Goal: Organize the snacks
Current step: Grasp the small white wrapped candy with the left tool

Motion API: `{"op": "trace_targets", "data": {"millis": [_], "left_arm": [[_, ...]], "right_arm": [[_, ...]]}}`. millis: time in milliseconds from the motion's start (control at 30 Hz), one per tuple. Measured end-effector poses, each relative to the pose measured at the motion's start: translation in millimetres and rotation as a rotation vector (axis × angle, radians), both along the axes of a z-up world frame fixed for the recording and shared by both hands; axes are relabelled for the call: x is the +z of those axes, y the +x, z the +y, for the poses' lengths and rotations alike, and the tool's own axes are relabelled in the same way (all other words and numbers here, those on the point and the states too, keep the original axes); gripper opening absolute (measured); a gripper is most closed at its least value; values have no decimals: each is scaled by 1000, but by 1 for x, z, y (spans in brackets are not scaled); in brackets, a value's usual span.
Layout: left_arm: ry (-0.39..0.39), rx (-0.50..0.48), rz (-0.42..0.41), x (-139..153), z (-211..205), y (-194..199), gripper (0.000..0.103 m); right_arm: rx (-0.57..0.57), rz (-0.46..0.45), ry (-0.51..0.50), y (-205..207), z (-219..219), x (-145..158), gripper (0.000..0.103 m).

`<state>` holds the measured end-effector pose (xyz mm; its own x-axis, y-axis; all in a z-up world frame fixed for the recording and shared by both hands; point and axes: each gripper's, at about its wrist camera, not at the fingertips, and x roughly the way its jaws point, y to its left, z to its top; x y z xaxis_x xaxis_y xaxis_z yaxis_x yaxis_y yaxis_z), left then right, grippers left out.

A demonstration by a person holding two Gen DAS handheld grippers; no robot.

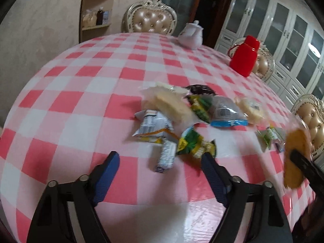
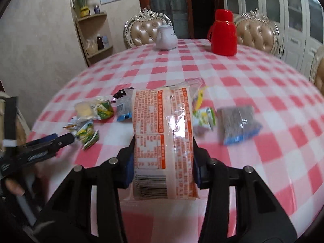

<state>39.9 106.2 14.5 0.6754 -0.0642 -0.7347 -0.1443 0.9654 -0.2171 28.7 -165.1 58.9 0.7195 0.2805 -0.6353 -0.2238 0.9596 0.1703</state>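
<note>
The right gripper (image 2: 163, 158) squeezes the orange packet (image 2: 164, 139) (slick film), which may slip; the left gripper (image 1: 160, 158), jaws apart and empty, may scatter the snack pile (image 1: 182, 117).

One tabletop (image 2: 253, 85) in pink check carries everything. On it stand one white teapot (image 2: 165, 38) and one red flask (image 2: 223, 33). Three padded chairs (image 1: 150, 21) show around it. Two tongs are in view, the left tongs (image 1: 160, 158) and the right tongs (image 2: 164, 158). One large orange-printed packet (image 2: 164, 141) shows, plus roughly ten small snack packets (image 1: 158, 125); blur prevents an exact count.
</note>
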Motion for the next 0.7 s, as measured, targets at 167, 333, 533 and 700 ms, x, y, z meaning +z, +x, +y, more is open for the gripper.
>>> {"op": "trace_targets", "data": {"millis": [167,333,533,700], "left_arm": [[65,18,59,-8,3,6,57],[160,9,71,-11,-8,14,56],[177,-21,66,-9,-13,16,38],[165,-39,59,-9,-14,16,15]], "right_arm": [[9,24,88,-1,-10,0,49],[49,32,130,-7,-10,3,49],[71,38,134,-9,-6,3,50],[78,44,133,-10,-2,1,50]]}}
